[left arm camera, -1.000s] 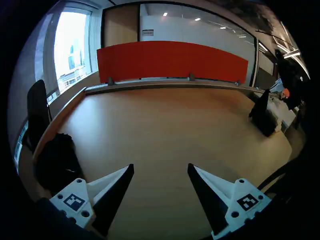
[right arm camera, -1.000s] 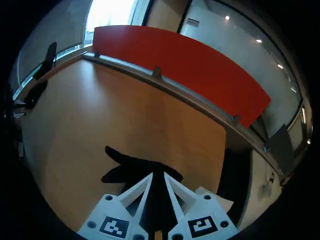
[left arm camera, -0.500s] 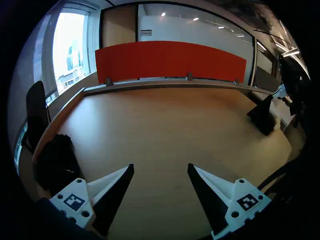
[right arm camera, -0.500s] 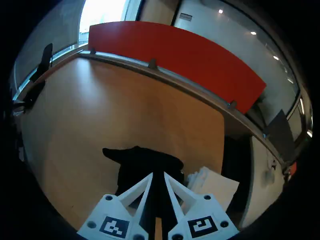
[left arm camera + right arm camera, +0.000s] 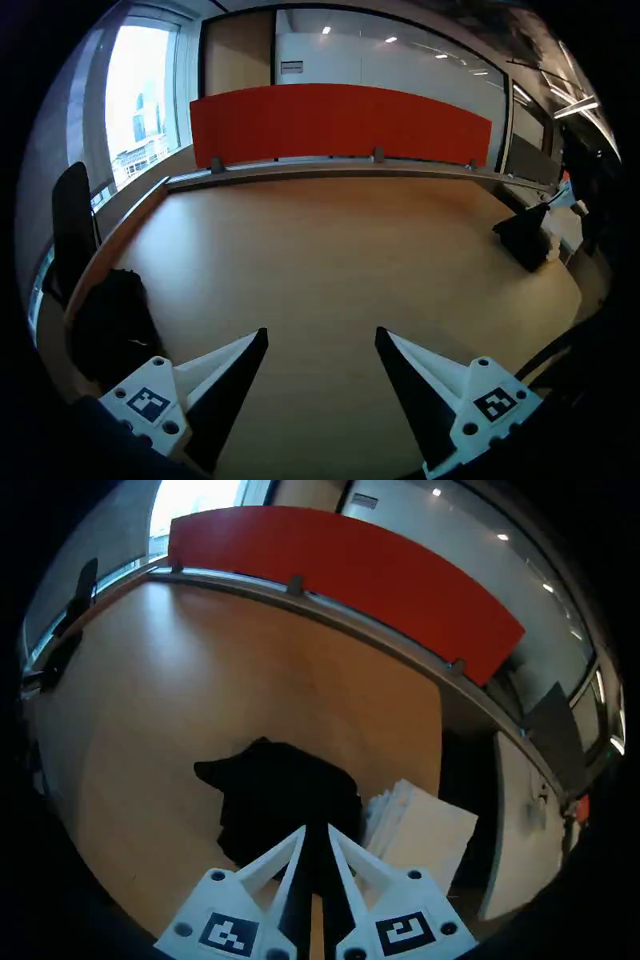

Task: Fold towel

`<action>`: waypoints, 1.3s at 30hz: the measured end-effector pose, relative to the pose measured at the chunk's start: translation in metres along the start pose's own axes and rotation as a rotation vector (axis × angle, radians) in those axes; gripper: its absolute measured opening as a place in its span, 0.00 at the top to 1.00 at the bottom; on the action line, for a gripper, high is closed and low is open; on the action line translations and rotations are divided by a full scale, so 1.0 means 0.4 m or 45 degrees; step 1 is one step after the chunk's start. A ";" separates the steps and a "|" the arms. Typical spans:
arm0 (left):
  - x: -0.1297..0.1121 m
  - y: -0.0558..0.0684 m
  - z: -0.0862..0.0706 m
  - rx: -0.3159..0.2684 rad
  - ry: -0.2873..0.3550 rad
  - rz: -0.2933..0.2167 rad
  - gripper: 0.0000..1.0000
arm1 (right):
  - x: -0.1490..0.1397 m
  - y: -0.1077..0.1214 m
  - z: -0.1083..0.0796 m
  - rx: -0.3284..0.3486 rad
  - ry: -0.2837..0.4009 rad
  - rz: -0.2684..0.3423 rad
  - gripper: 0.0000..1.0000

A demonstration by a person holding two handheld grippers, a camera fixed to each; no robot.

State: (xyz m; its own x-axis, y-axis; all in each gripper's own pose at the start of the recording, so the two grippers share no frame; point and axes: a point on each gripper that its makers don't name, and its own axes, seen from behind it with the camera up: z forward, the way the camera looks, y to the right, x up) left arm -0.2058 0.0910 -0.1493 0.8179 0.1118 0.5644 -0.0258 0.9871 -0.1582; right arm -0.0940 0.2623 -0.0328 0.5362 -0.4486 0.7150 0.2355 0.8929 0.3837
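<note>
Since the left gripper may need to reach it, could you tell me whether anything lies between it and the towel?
Nothing visible does. Bare table lies between the left gripper and the towel. A white stack sits beside the towel, not in the path.

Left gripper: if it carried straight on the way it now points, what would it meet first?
Probably the bare wooden table, well before the red divider; depth is unclear.
</note>
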 end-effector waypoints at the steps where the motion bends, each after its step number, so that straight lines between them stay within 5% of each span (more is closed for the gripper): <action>1: -0.001 0.000 -0.001 0.000 -0.001 0.001 0.00 | -0.012 0.003 0.003 -0.004 -0.010 0.008 0.96; 27: -0.006 -0.006 -0.013 0.016 -0.019 0.017 0.00 | -0.251 0.020 0.061 -0.065 -0.246 0.172 0.96; 39: -0.006 0.000 -0.008 0.014 -0.029 0.023 0.00 | -0.298 0.001 0.095 -0.063 -0.309 0.209 0.96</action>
State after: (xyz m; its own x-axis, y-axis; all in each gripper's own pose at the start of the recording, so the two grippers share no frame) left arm -0.2059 0.0905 -0.1533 0.8038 0.1325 0.5799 -0.0470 0.9860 -0.1601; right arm -0.1885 0.3146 -0.0957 0.3625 -0.2885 0.8862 0.2038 0.9524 0.2267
